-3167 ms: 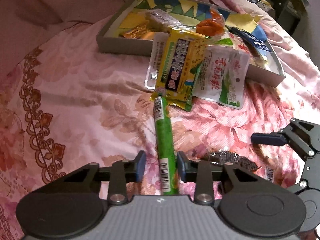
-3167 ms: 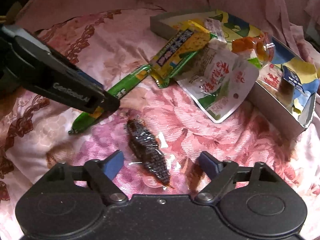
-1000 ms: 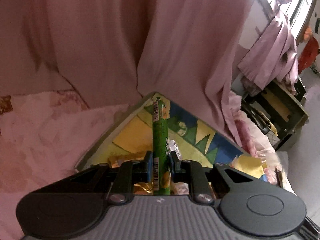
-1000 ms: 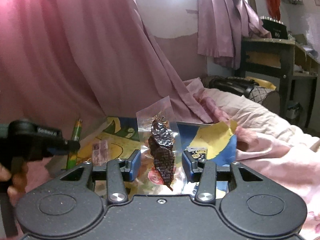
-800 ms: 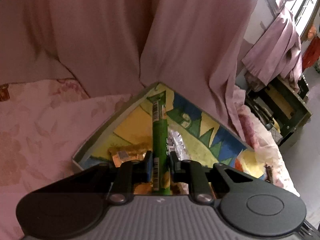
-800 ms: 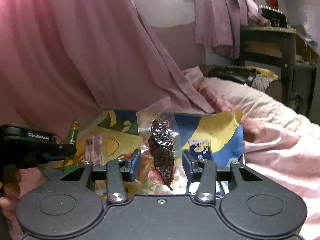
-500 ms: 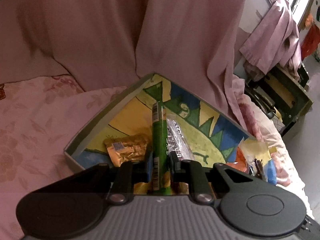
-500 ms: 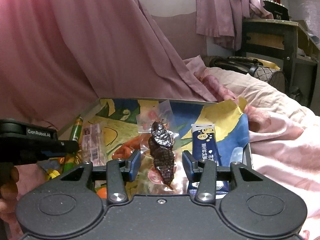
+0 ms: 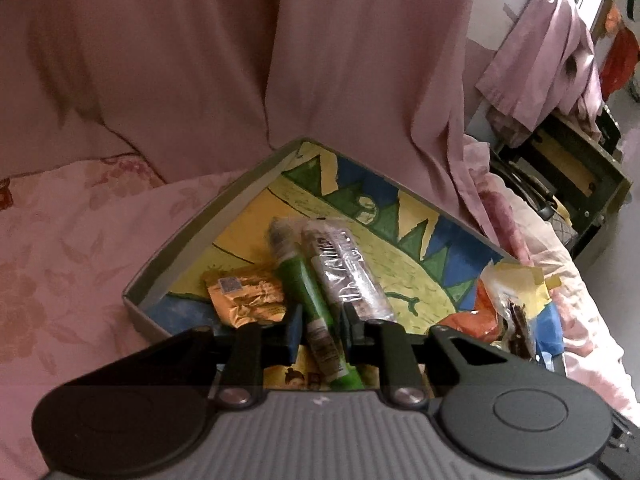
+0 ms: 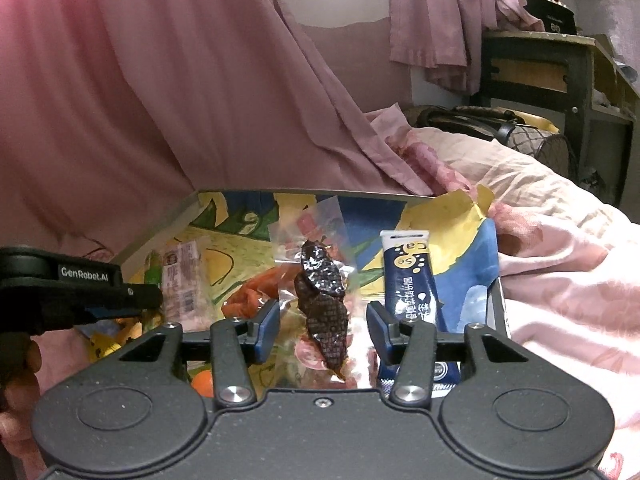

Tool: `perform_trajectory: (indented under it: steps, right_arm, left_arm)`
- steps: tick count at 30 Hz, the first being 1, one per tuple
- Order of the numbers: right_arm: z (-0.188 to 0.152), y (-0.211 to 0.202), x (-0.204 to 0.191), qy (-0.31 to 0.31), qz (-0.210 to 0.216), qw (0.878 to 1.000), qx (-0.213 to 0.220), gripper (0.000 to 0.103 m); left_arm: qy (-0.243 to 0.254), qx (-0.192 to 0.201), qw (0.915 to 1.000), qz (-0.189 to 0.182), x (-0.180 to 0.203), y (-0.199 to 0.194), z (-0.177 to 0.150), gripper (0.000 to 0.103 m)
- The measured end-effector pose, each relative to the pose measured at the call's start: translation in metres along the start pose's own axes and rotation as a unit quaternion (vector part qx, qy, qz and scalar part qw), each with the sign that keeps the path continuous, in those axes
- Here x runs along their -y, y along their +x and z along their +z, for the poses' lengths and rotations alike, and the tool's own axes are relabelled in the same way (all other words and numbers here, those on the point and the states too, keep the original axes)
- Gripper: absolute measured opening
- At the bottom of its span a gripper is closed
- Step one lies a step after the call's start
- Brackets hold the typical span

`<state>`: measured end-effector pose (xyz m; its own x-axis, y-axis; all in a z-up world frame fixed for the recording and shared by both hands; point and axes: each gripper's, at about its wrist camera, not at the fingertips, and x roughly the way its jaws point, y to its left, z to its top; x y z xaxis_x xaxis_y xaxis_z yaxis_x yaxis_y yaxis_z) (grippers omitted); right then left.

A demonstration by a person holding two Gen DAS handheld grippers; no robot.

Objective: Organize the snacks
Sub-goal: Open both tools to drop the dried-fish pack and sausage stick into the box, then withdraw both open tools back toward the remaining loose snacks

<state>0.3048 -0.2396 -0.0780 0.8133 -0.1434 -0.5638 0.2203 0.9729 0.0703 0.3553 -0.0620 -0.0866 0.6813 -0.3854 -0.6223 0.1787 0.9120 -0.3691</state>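
Green snack stick [image 9: 308, 292] tilted in colourful tray [image 9: 176, 248]; dark vacuum-packed snack [image 10: 322, 300] upright over it.

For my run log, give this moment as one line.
left gripper: opening, green stick between | right gripper: opening, dark snack between | over box

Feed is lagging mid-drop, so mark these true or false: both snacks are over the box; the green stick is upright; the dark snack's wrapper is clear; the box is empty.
1. Both snacks are over the box: true.
2. The green stick stands upright: false; it lies slanted between the left gripper pads, jaws opening.
3. The dark snack has a clear wrapper: true.
4. The box is empty: false; it holds an orange packet, a blue sachet, others.
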Motion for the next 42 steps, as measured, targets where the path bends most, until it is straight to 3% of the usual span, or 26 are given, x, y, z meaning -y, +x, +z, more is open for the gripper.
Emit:
perform_trajectory:
  steps: [6,11,15,23,31,36,42]
  right_arm:
    - [0.006,-0.013,0.003,0.014,0.005,1.0,0.009,0.065]
    - [0.015,-0.04,0.002,0.015,0.011,0.999,0.036,0.078]
    - [0.022,-0.067,0.003,0.018,0.011,0.998,0.06,0.086]
    - [0.031,-0.14,0.013,0.025,0.015,0.993,0.115,0.098]
    - [0.018,-0.213,0.015,0.008,0.023,0.988,0.155,0.102]
    - [0.0,-0.252,0.012,-0.013,0.024,0.986,0.163,0.102]
    - [-0.023,-0.283,0.01,-0.009,0.028,0.989,0.143,0.102]
  left_arm:
    - [0.006,0.014,0.9998,0.009,0.007,-0.018,0.004,0.048]
    - [0.003,0.034,0.9994,0.005,0.013,-0.046,0.01,0.062]
    - [0.013,0.065,0.9978,0.005,0.024,-0.08,0.012,0.078]
    - [0.043,0.125,0.9911,0.01,0.044,-0.161,0.007,0.099]
    - [0.062,0.15,0.9864,0.023,0.054,-0.219,-0.022,0.103]
    - [0.057,0.135,0.9884,0.039,0.046,-0.239,-0.052,0.103]
    - [0.055,0.118,0.9895,0.064,0.034,-0.262,-0.083,0.103]
